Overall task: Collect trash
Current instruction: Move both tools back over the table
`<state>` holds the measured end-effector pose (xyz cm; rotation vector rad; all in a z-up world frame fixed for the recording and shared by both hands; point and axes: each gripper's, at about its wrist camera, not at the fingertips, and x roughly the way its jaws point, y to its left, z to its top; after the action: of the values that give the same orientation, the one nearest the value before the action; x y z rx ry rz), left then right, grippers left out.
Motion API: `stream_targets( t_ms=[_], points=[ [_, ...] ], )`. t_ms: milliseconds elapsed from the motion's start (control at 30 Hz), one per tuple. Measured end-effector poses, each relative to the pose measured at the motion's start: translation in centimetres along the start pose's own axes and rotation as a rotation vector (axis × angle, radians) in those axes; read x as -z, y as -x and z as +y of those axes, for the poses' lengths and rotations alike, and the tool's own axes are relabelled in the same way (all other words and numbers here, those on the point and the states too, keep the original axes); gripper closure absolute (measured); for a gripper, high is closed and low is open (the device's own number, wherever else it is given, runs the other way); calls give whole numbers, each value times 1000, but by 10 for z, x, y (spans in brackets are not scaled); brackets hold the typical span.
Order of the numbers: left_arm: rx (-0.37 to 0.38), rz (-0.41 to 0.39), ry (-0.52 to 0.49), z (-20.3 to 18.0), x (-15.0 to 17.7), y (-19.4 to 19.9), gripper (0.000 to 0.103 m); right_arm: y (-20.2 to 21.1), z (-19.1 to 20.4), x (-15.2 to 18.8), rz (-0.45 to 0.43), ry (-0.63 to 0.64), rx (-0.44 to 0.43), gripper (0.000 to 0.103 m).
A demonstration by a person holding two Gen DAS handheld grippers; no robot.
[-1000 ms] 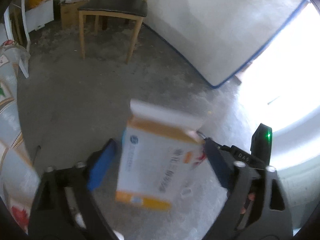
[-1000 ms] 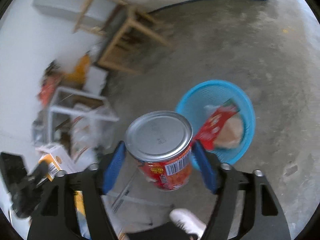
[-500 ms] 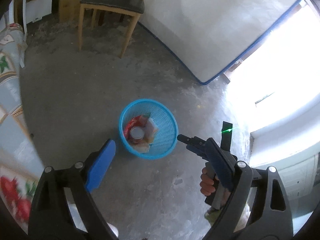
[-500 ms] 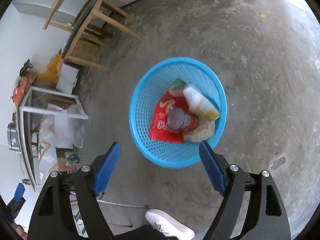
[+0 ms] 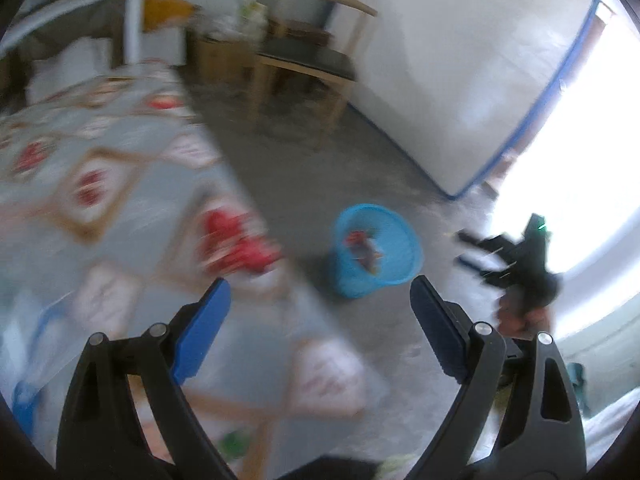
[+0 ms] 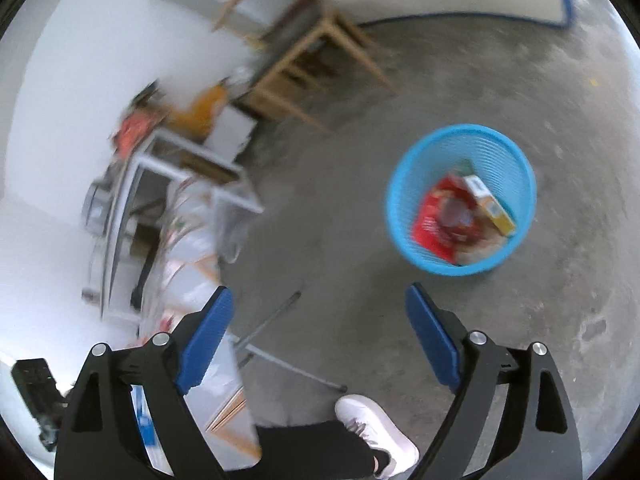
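Both grippers are seen with the jaws spread wide and nothing between the pads. The right gripper (image 6: 316,336) has just been opening further; bare floor is seen in its gap. The left gripper (image 5: 320,320) is likewise empty.

The blue basket (image 6: 404,236) is taken as the landmark. It stands upright on the concrete floor (image 6: 560,80), and bare floor is seen on every visible side of it. Inside it, a red wrapper (image 6: 434,220), a can (image 6: 456,210) and an orange-and-white carton (image 6: 490,204) are seen lying together; the carton is tilted against the far-right wall.

In the right wrist view the basket lies ahead of the gripper and to the right of its gap, well apart from the pads. In the left wrist view the basket (image 5: 404,240) lies ahead, just above the gap.

A table edge covered in patterned cloth (image 5: 120,184) is seen left of the basket. A wooden chair (image 5: 308,64) stands beyond it, and a blue-edged white panel (image 5: 460,80) beyond and to the right. A white shoe (image 6: 376,428) is seen nearer than the basket.
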<state>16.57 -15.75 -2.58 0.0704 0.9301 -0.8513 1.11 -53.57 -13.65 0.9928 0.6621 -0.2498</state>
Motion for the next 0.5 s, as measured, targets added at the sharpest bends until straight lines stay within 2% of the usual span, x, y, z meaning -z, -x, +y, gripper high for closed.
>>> stream_targets(
  t_ms=[100,267,400,500],
  points=[
    [-67,-64,63,35,33,40,16,0,53,3,30,102,-68,18],
    [-117,-172,176,77,65,88,16,-20,157,19,97,271,-208,15],
    [-162,-275,263,110,83,121,16,-58,247,45,255,372,-353,15],
    [-219,-342,280,129,94,144,16,-96,308,68,412,378,-450,15]
  ],
)
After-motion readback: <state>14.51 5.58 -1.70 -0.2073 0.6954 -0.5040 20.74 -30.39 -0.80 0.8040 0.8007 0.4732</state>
